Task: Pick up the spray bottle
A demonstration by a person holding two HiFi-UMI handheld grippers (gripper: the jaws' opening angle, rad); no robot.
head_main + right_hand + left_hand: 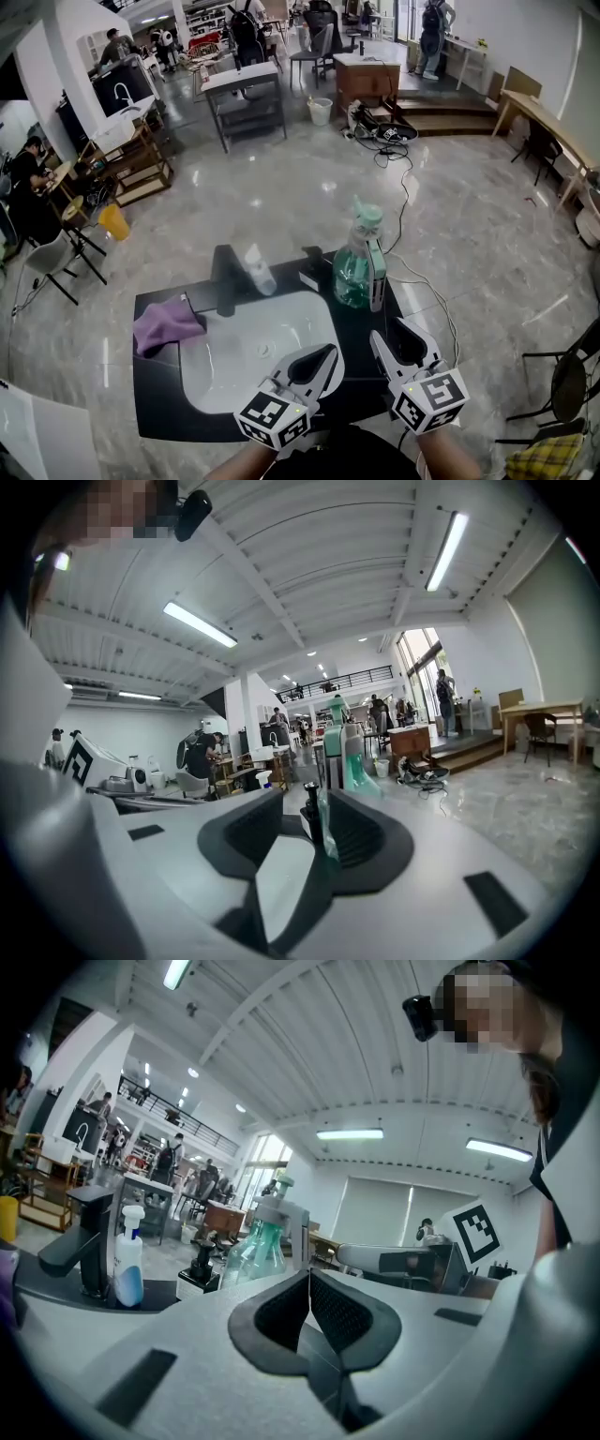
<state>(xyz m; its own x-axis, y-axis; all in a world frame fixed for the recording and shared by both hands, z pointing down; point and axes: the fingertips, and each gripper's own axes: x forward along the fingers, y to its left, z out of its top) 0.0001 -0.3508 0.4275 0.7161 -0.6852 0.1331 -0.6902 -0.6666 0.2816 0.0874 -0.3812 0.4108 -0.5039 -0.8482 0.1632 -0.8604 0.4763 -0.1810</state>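
A black countertop (pixel 155 384) stands on the glossy stone floor (pixel 281 187), with a white sink basin (pixel 234 361) set into it. A purple cloth (pixel 164 325) lies at the basin's left edge, partly on the black top, and a black faucet (pixel 223 277) rises at the back, a white pump bottle (pixel 260 270) just beside it. Toward the back right stand a small dark dispenser (pixel 310 273) and the green spray bottle (pixel 359 267) — both upright, near each other.

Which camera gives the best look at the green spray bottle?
Head view: the whole spray bottle stands on the black counter. Both gripper views show only its upper part; the base is hidden.
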